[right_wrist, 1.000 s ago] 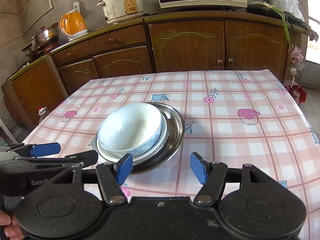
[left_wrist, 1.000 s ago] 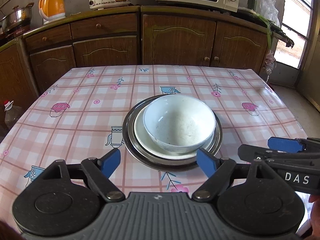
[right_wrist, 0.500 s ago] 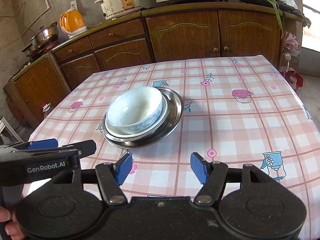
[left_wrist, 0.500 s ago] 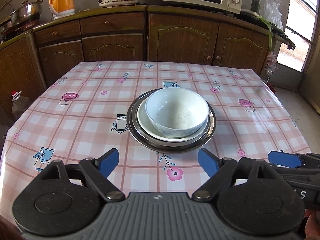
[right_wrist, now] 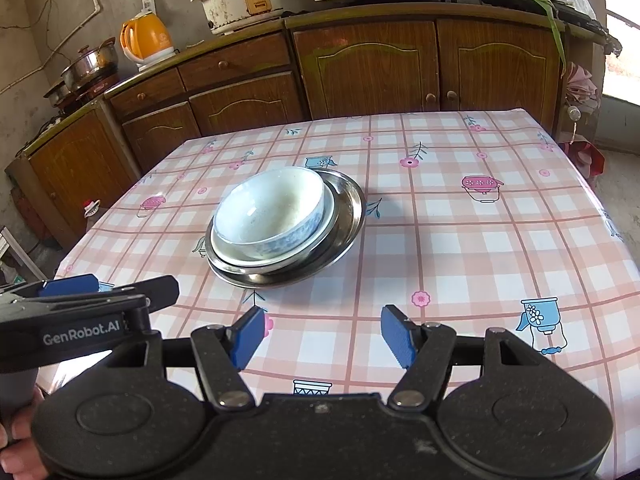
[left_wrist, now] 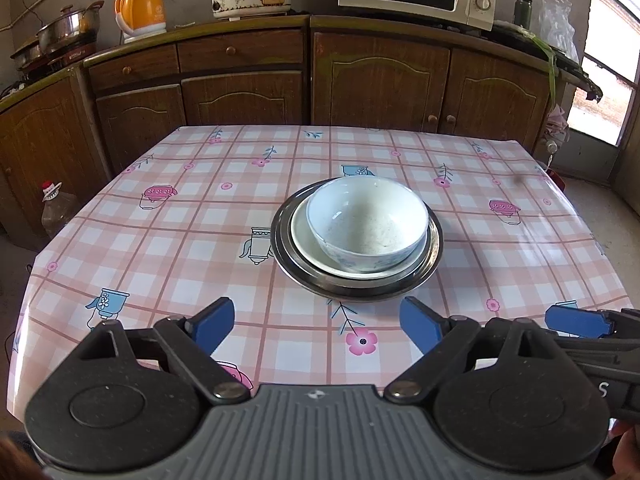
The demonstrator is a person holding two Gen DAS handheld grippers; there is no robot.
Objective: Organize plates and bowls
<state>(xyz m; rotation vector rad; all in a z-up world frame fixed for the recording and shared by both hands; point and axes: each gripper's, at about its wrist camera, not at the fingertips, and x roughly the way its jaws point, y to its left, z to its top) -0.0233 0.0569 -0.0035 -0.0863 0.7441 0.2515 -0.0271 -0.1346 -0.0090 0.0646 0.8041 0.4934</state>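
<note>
Both tools backed away from stacked bowl (left_wrist: pixel 366 222).

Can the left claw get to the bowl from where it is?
Probably yes. The left claw is open and empty, and only bare tablecloth lies between it and the bowl, which sits on top of the white plate and metal dish. The right claw hangs off to the side, not in the way.
</note>
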